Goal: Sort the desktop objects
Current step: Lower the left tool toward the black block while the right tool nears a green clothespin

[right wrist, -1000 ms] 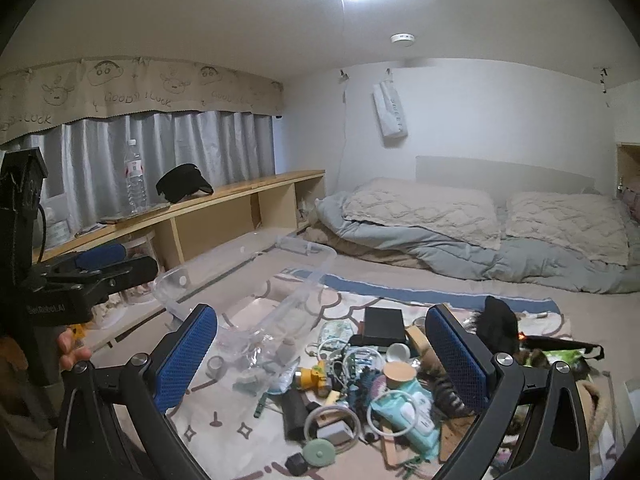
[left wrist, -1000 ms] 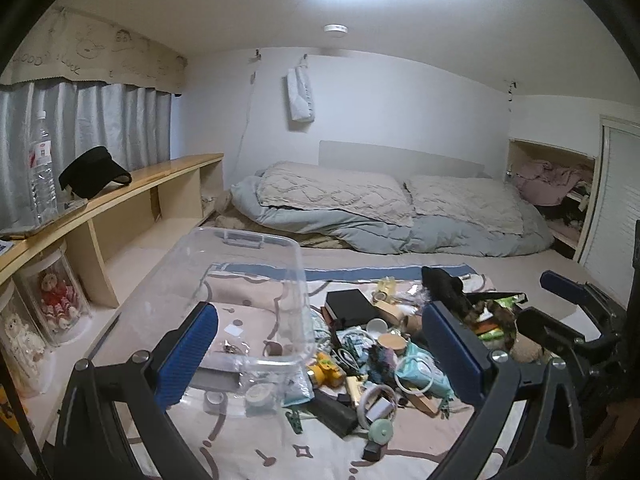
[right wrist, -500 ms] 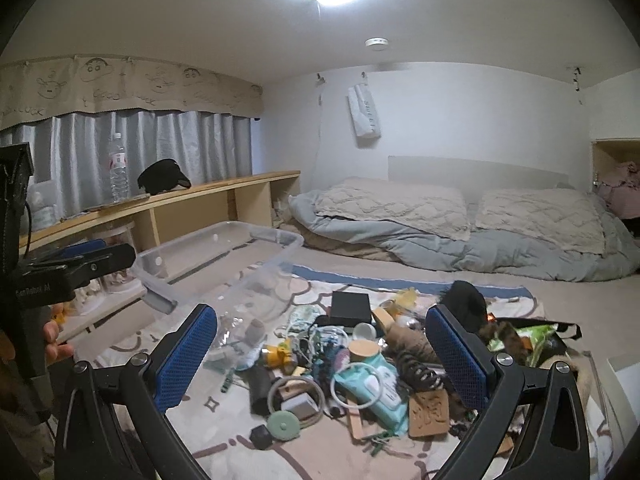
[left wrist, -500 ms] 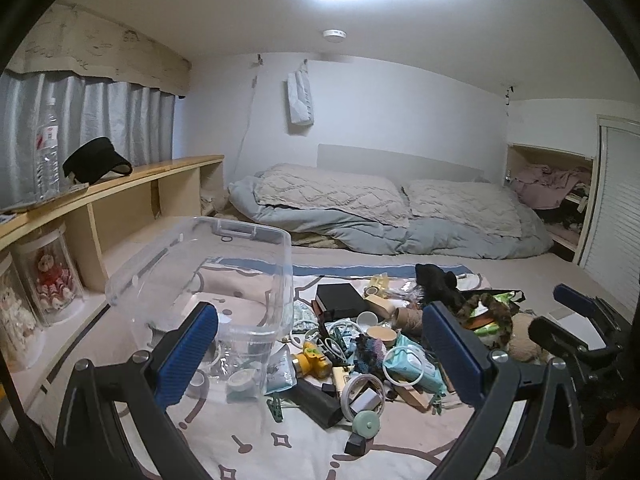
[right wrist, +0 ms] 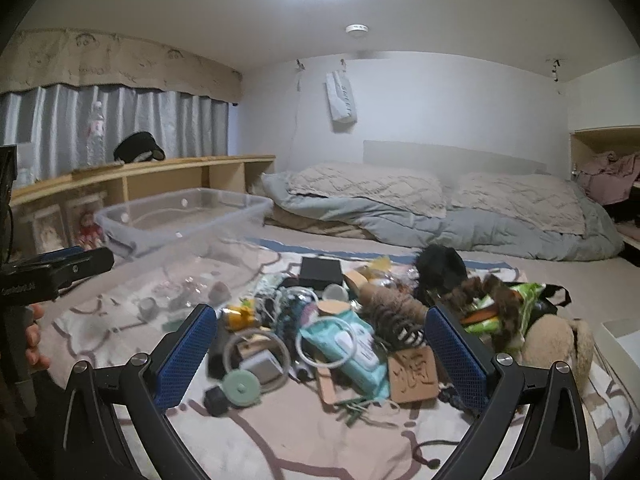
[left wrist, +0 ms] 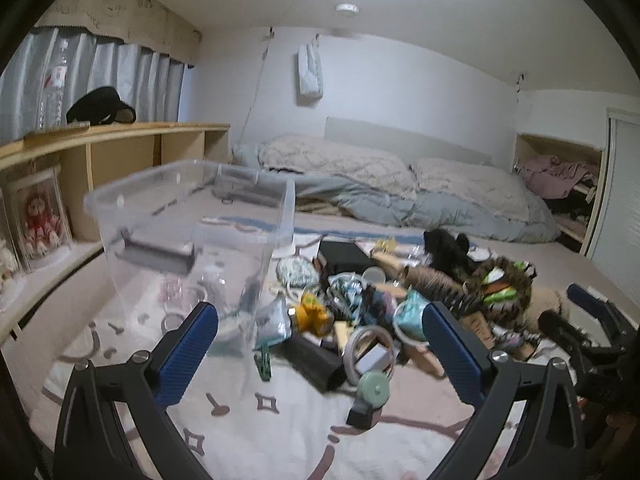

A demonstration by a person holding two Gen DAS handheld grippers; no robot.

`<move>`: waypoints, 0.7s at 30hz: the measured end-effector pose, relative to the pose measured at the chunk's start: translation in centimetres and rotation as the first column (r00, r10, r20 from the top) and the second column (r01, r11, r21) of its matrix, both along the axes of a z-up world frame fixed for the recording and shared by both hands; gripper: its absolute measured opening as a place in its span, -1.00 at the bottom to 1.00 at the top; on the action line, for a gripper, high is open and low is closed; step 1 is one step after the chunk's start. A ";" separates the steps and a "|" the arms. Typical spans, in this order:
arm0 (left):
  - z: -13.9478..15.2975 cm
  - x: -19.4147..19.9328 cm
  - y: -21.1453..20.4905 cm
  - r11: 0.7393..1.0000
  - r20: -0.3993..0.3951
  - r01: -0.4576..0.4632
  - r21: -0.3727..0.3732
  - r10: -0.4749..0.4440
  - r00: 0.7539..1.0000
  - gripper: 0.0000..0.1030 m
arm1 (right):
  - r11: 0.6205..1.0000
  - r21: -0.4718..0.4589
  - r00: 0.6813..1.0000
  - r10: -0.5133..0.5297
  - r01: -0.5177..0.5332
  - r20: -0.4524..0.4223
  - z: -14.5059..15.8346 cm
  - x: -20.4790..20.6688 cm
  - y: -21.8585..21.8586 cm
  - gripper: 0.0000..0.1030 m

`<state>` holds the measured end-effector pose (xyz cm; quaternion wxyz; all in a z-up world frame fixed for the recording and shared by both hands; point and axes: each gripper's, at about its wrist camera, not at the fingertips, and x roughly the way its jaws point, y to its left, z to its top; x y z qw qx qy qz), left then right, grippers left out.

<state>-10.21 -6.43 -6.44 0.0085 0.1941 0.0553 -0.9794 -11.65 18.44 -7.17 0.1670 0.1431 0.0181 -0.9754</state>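
Your pile of desktop objects (right wrist: 344, 328) lies heaped on the patterned blanket (right wrist: 288, 440), filling its middle and running toward its right edge; the wet-wipes pack (right wrist: 348, 344) and the loose white ring (right wrist: 256, 354) sit nearest you, the black box (right wrist: 322, 272) at the far side of the heap. The clear plastic bin (left wrist: 192, 240) stands on the blanket's left part, just beside the pile, open side up, with a few small items showing through its wall. That placement probably gives you a short carry from heap to bin.

Your left gripper (left wrist: 320, 344) hangs above the near edge of the blanket with its jaws spread wide and nothing between them, facing the gap between bin and pile. Your right gripper (right wrist: 320, 348) hovers over the front of the heap, jaws likewise parted and empty, framing the wipes pack and ring, which suggests you are lining up a first pick. Both views are slightly blurred.

Nothing is gripped yet, so sorting looks barely begun. The objects overlap, so expect neighbours to shift when you lift one.
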 end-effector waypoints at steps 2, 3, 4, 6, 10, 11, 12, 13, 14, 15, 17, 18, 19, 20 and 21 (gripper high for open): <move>-1.4 -0.3 0.1 1.000 0.007 -0.004 -0.009 0.004 1.000 0.99 | 1.000 -0.003 1.000 -0.012 0.012 0.007 -1.1 -0.3 0.3 1.00; -2.1 -0.6 0.2 1.000 0.013 -0.007 -0.012 0.007 1.000 0.99 | 1.000 -0.005 1.000 -0.018 0.019 0.017 -1.6 -0.5 0.5 1.00; -2.8 -0.8 0.3 1.000 0.020 -0.008 -0.013 0.009 1.000 0.99 | 1.000 -0.005 0.999 -0.023 0.023 0.028 -2.2 -0.7 0.5 1.00; -4.4 -1.1 0.6 1.000 0.040 -0.004 -0.010 0.004 0.999 0.99 | 0.999 0.004 0.997 -0.036 0.036 0.062 -3.1 -1.1 0.7 1.00; -6.9 -2.0 1.3 0.999 0.084 0.011 -0.041 -0.007 0.996 0.99 | 0.999 -0.004 0.992 -0.052 0.053 0.111 -4.0 -1.9 1.0 1.00; -7.5 -2.3 1.6 0.999 0.096 0.015 -0.052 -0.010 0.995 0.99 | 0.998 -0.012 0.990 -0.057 0.059 0.127 -4.2 -2.1 1.1 1.00; -8.0 -2.6 1.9 0.998 0.109 0.021 -0.059 -0.015 0.994 0.99 | 0.998 -0.020 0.988 -0.057 0.060 0.145 -4.5 -2.4 1.1 1.00; -8.5 -2.9 2.1 0.998 0.125 0.031 -0.063 -0.022 0.992 0.99 | 0.998 -0.027 0.984 -0.057 0.063 0.171 -4.9 -2.7 1.2 1.00; -8.9 -3.2 2.4 0.997 0.135 0.037 -0.064 -0.028 0.990 0.99 | 0.997 -0.027 0.980 -0.059 0.066 0.191 -5.2 -2.9 1.2 1.00; -9.3 -3.5 2.5 0.997 0.148 0.044 -0.063 -0.035 0.988 0.99 | 0.997 -0.027 0.975 -0.062 0.069 0.215 -5.5 -3.3 1.3 1.00; -10.1 -4.0 2.8 0.997 0.174 0.058 -0.060 -0.046 0.984 0.99 | 0.996 -0.032 0.967 -0.071 0.081 0.246 -5.9 -3.7 1.5 1.00; -10.4 -4.2 2.9 0.996 0.184 0.061 -0.063 -0.049 0.982 0.99 | 0.995 -0.038 0.962 -0.079 0.092 0.261 -6.1 -4.0 1.8 1.00; -10.8 -4.4 3.0 0.996 0.197 0.063 -0.069 -0.048 0.979 0.99 | 0.993 -0.044 0.957 -0.089 0.106 0.277 -6.3 -4.3 2.1 1.00; -11.3 -4.6 3.2 0.995 0.212 0.063 -0.078 -0.045 0.976 0.99 | 0.992 -0.048 0.951 -0.099 0.119 0.293 -6.5 -4.5 2.3 1.00; -11.8 -4.8 3.2 0.994 0.229 0.065 -0.084 -0.044 0.972 0.99 | 0.989 -0.056 0.941 -0.113 0.138 0.318 -6.8 -4.9 2.7 1.00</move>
